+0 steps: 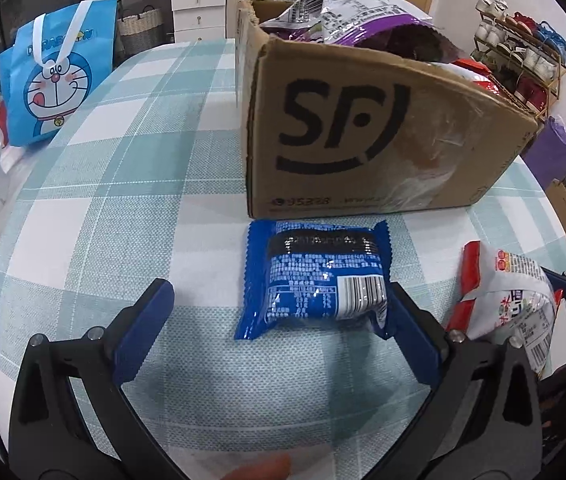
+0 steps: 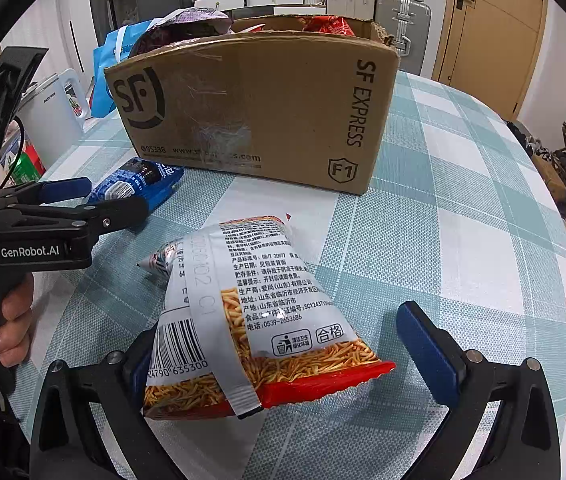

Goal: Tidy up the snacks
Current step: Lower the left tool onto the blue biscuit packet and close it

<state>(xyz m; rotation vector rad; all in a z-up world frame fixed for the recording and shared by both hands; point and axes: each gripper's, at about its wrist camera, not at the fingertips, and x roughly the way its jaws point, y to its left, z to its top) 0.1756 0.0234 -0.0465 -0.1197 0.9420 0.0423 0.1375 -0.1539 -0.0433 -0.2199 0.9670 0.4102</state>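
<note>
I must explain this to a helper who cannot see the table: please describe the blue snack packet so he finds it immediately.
Find the cardboard box printed SF on the checked tablecloth. The blue snack packet lies flat just before it. Unlike the orange noodle-snack bag nearby, it is blue.

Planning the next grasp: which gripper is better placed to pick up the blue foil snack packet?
Left. The blue foil snack packet lies between the open left gripper's fingers; the right gripper straddles the noodle snack bag.
</note>
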